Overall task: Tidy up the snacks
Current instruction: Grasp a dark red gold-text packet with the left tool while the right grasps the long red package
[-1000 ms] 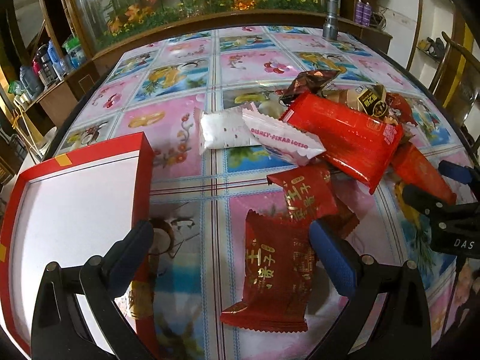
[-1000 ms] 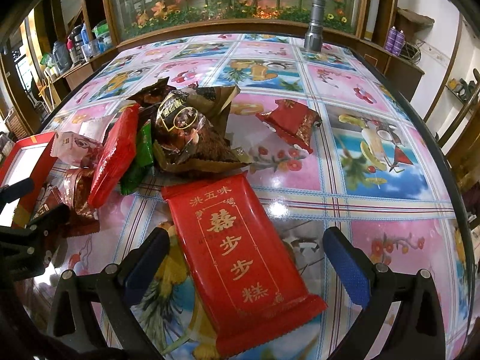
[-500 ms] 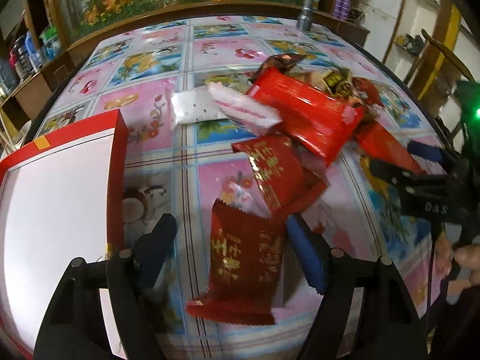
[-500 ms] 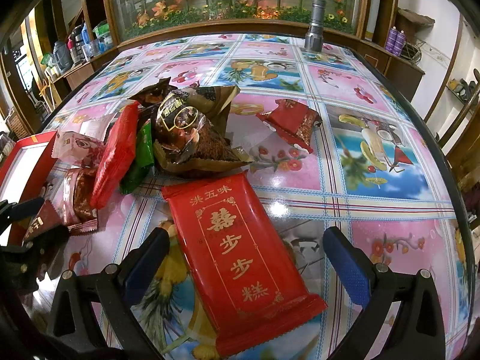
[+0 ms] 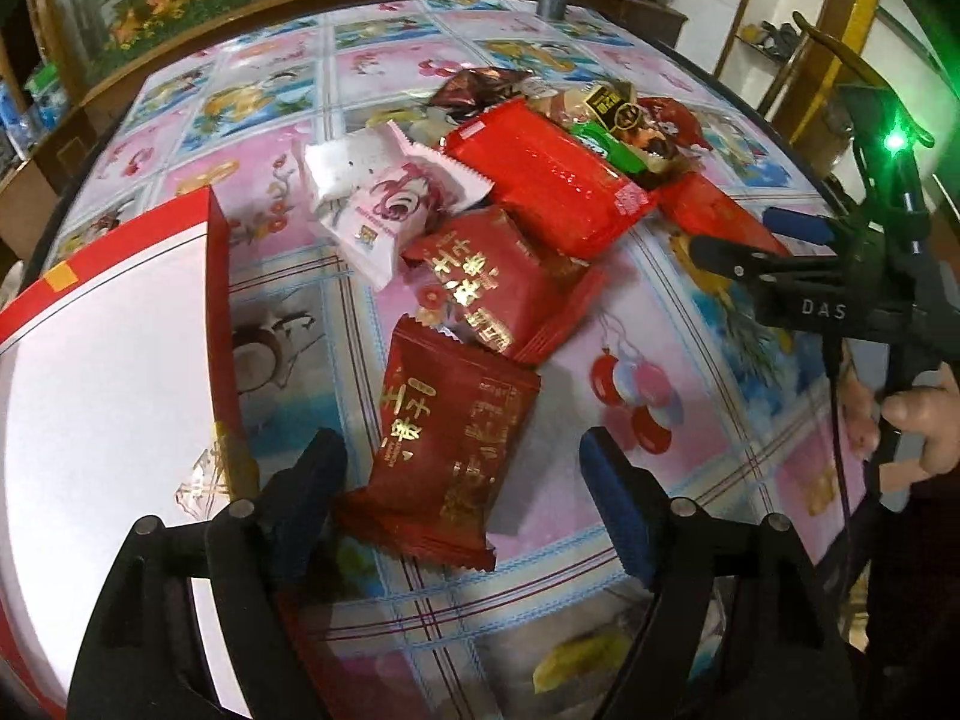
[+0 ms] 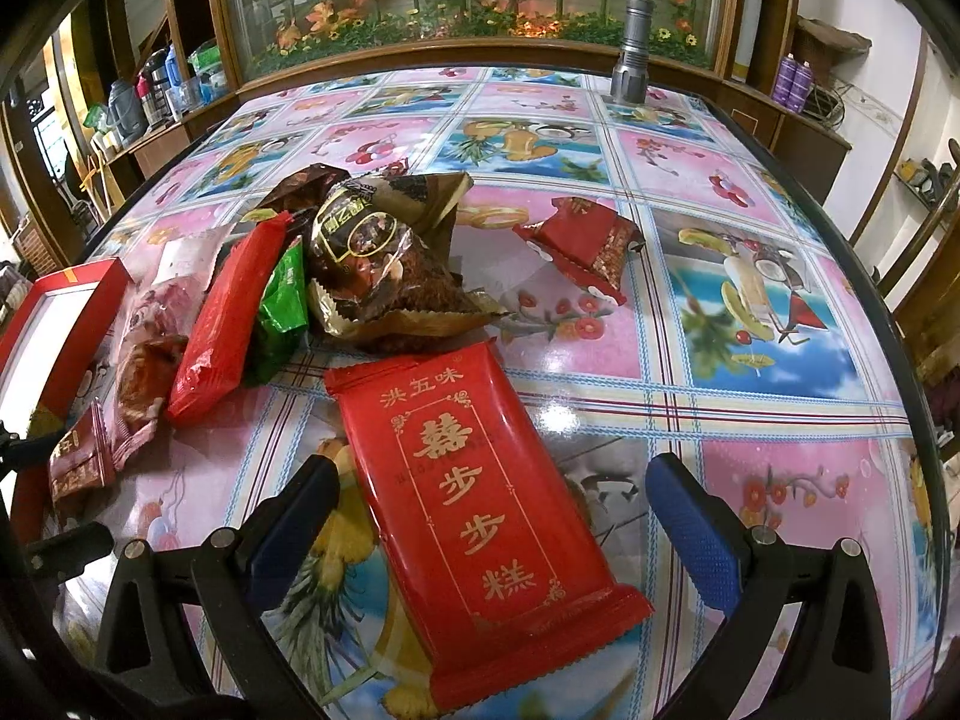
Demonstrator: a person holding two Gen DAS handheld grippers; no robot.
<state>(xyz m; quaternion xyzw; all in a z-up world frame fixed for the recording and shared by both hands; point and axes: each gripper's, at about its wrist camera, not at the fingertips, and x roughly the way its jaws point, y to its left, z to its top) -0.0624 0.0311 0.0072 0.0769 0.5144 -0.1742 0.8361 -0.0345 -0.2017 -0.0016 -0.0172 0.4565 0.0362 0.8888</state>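
At a round table [image 6: 708,180] covered in a glossy fruit-and-flower patterned cloth, the left gripper [image 5: 462,468] hangs with its jaws spread around a dark red foil snack packet with gold lettering [image 5: 450,450]; its left finger [image 5: 312,480] sits at the packet's edge, the blue-padded right finger [image 5: 612,516] stands clear of it. The jaws have just been closing, then easing open a little, with the packet between them. Just left of that gripper lies a shallow red cardboard box with a white floor [image 5: 102,420]. Ahead of it more wrappers are heaped: a second red gold-printed packet [image 5: 480,282], a pink-and-white cartoon pouch [image 5: 384,204] and a long glossy red pack [image 5: 546,180]. The right gripper [image 6: 492,510], held by a person's hand [image 5: 924,420], is spread wide over a flat bright red packet with gold characters [image 6: 474,504], neither pad touching it. Beyond it sit a brown-and-gold bag [image 6: 384,252] and a small red packet [image 6: 588,246].
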